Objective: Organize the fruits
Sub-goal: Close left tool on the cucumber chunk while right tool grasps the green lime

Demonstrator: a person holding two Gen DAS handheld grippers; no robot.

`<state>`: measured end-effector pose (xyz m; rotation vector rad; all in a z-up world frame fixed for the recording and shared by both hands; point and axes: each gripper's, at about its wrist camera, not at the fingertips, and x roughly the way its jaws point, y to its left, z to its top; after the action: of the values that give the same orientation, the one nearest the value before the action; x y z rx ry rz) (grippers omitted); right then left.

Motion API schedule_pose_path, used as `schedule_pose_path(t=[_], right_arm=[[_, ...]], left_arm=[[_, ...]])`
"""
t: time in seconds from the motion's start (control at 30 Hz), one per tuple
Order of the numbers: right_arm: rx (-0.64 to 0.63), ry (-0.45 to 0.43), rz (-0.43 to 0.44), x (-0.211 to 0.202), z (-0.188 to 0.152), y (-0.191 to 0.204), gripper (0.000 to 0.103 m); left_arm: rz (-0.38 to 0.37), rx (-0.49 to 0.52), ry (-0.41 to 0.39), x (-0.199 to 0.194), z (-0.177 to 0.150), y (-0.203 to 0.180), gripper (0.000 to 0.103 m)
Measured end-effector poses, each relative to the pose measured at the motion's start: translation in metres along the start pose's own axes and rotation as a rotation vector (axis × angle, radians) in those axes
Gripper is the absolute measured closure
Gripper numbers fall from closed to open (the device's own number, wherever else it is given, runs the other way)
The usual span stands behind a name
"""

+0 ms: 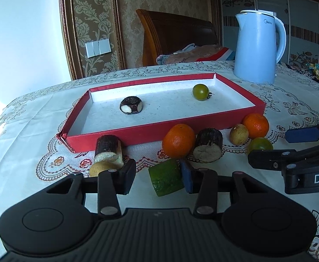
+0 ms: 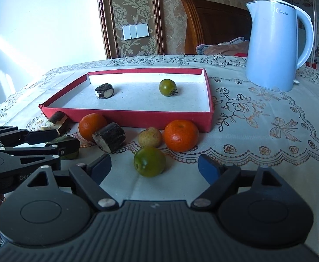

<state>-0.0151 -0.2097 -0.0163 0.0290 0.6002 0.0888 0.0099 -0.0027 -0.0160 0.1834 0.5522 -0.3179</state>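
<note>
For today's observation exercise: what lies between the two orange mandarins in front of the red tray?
Between the left mandarin and right mandarin lie a dark cut piece and a small tan fruit, clearest in the right wrist view.

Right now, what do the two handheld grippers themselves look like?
Both match. The left gripper and right gripper are matte black plastic with a ribbed body, two round housings, slotted link arms with silver rivets, and blue pads on the fingers. White lettering marks each one's side; it is partly cut off. No cables or sleeves are visible.
</note>
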Motion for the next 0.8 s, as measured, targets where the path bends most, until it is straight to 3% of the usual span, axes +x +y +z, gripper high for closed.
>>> schedule_pose_path(t=[0.23,0.8], right_arm=[[-0.016,0.024,0.005,0.006,-0.001,0.003,0.028],[-0.057,0.061,0.015,0.018,0.0,0.011,0.057]], left_arm=[[-0.005,-0.003,0.048,0.007,-0.001,-0.001,0.06],[0.0,-0.007,0.049,0.008,-0.001,-0.002,0.06]])
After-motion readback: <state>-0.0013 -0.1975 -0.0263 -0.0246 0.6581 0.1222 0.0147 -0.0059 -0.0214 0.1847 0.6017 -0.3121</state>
